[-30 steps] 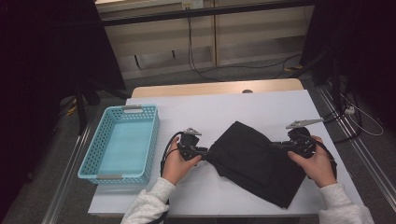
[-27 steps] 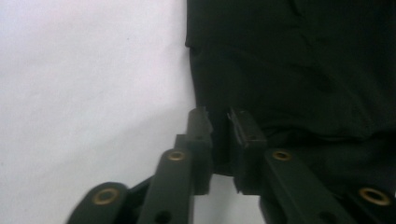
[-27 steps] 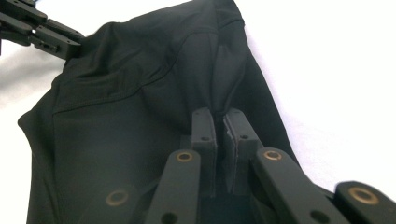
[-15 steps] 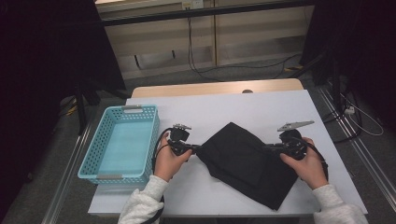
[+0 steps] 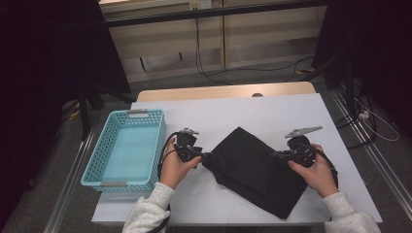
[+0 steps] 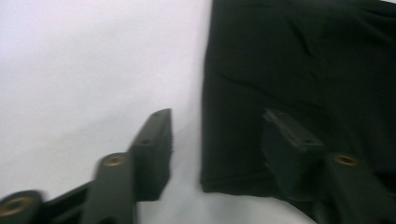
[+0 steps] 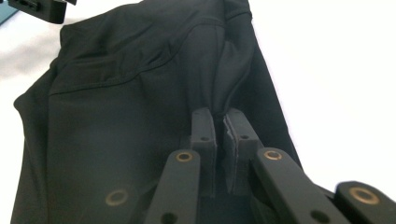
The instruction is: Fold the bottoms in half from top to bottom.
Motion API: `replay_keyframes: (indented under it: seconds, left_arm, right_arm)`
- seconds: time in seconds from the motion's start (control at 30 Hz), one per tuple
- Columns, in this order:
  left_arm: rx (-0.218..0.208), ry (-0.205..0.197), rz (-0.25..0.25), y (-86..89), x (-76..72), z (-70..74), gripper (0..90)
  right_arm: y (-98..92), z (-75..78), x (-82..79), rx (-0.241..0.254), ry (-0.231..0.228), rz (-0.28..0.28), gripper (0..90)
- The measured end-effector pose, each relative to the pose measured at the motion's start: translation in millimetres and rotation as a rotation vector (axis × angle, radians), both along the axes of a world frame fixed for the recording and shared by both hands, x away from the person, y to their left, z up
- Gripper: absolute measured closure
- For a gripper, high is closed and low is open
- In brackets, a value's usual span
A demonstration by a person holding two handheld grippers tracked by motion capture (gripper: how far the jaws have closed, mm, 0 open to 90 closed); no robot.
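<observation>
- The white table (image 5: 272, 111) carries everything; a strip of bare wood shows along its far edge.
- The black garment (image 5: 257, 170) lies folded on the table's near middle, between the two hands, one corner pointing toward the person. In the right gripper view its seams and a raised fold show (image 7: 140, 93); in the left gripper view its straight edge and a corner lie on the white surface (image 6: 299, 70).
- The light blue basket (image 5: 102, 174) stands at the table's left side, well apart from the garment, with nothing visible inside.
- The right gripper (image 5: 278, 155), in the person's right hand, is clamped on the garment's right edge: in the right gripper view its jaws pinch a ridge of fabric between the pads (image 7: 219, 126).
- The left gripper (image 5: 206, 157), in the left hand, sits at the garment's left corner. Its jaws have just been opening; in the left gripper view they stand apart (image 6: 217, 140), one over the bare table, the other over the cloth, gripping nothing.
</observation>
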State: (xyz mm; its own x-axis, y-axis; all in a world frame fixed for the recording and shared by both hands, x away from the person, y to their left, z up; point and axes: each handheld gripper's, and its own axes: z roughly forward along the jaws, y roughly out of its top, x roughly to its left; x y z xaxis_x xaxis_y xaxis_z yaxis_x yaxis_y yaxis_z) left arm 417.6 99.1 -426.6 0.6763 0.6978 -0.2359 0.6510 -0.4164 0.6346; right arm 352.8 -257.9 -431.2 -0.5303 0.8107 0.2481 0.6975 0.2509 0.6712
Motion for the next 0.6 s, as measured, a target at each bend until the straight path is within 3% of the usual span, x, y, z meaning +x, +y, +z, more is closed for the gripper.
replay_keyframes:
  seconds: [0.13, 0.27, 0.6]
  left_arm:
    - [-0.005, -0.028, 0.003, 0.8, 1.5, 0.4, 29.9]
    - [-0.016, -0.057, -0.009, 0.3, 1.3, 2.7, 27.5]
    - [-0.017, -0.073, -0.013, -4.3, 2.6, 2.5, 24.7]
  right_arm:
    - [-0.7, -0.6, -0.2, -0.002, 0.007, 0.008, 83.9]
    - [-4.9, 2.7, -1.9, 0.014, 0.010, 0.003, 83.9]
    - [-14.2, 9.9, -7.7, 0.043, 0.008, -0.005, 84.0]
